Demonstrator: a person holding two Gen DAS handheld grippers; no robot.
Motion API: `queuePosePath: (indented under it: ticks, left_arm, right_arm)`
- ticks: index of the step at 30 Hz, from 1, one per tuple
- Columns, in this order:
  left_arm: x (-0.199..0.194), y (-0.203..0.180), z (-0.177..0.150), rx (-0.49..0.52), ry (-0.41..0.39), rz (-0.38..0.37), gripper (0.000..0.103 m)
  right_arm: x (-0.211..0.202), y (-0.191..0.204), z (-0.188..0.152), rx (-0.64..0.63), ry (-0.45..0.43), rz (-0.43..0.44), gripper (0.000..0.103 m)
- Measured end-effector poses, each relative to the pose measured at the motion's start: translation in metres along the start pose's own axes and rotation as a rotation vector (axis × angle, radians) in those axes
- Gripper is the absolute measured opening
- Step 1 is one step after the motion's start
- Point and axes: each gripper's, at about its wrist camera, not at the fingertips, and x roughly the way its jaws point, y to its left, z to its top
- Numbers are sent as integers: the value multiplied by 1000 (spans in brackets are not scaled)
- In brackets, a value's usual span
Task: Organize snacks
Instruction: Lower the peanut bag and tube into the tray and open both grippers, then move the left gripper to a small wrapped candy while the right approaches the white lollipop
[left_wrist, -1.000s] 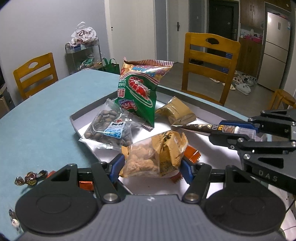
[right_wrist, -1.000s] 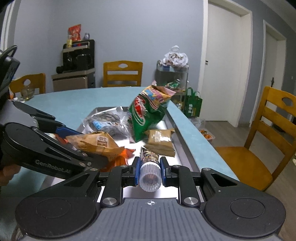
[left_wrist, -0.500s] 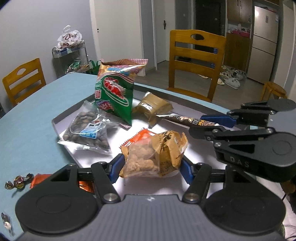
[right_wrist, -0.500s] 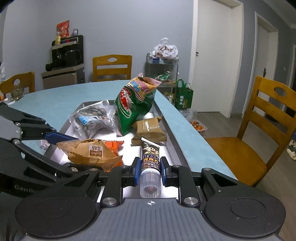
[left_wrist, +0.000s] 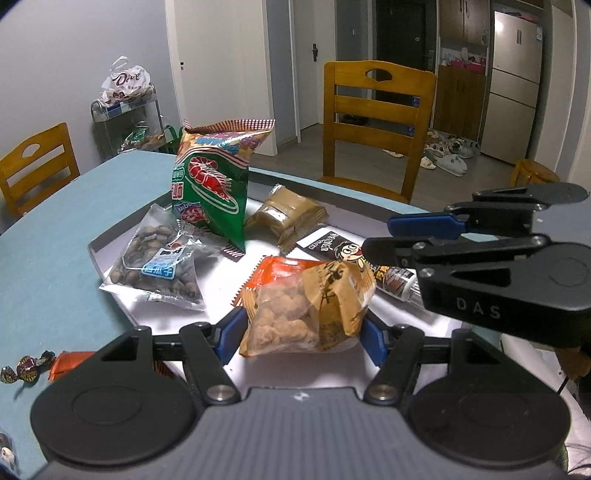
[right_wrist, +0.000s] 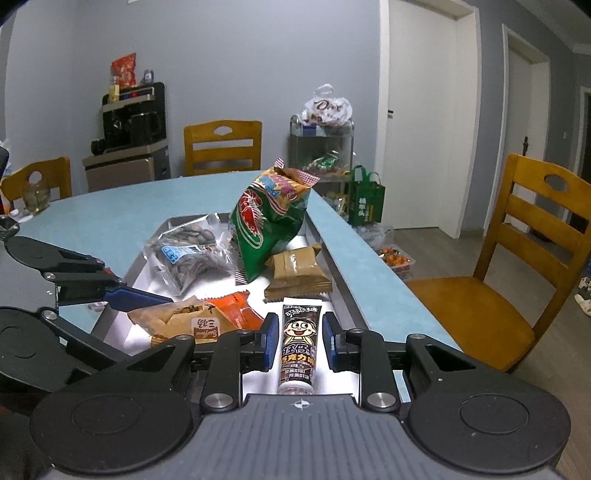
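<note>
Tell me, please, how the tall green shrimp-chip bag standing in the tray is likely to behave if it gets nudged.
The green shrimp-chip bag stands upright on a narrow crimped base, so it would probably tip easily. It looks puffed with air, hence likely light for its size. Its glossy film may slip and crumple under pressure.

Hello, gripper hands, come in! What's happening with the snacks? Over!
Left gripper shut on nugget bag. Right gripper jaws just opened, chocolate tube lying loose between them on tray. Nothing blocking either.
</note>
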Motion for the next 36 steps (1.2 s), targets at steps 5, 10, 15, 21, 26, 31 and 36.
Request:
queuePosePath:
  ticks: [5,10,15,21,26,31,36]
  left_arm:
    - [-1,1,-2,-5,0,0,68]
    - [-8,5,-2,-26,-41,11,92]
    - [-15,10,-1,-43,-54,26,94]
    - [-23,18,-3,-67,-53,16,94]
    - [-37,24,-8,-74,-66,18,94]
    - [-56,34,-13,-67,-76,40,94]
    - [-77,48,-18,-72,-99,77,94]
  right_arm:
    - [-3,1,0,10,-10,0,43]
    - [-9,-1,4,33,-32,-3,65]
    - [-14,0,8,52,-49,4,81]
    - [-19,6,13,60,-74,7,95]
    - [-19,13,15,49,-67,1,97]
    - [-22,24,19,29,-75,-4,100]
    - [-26,35,23,21,-81,1,103]
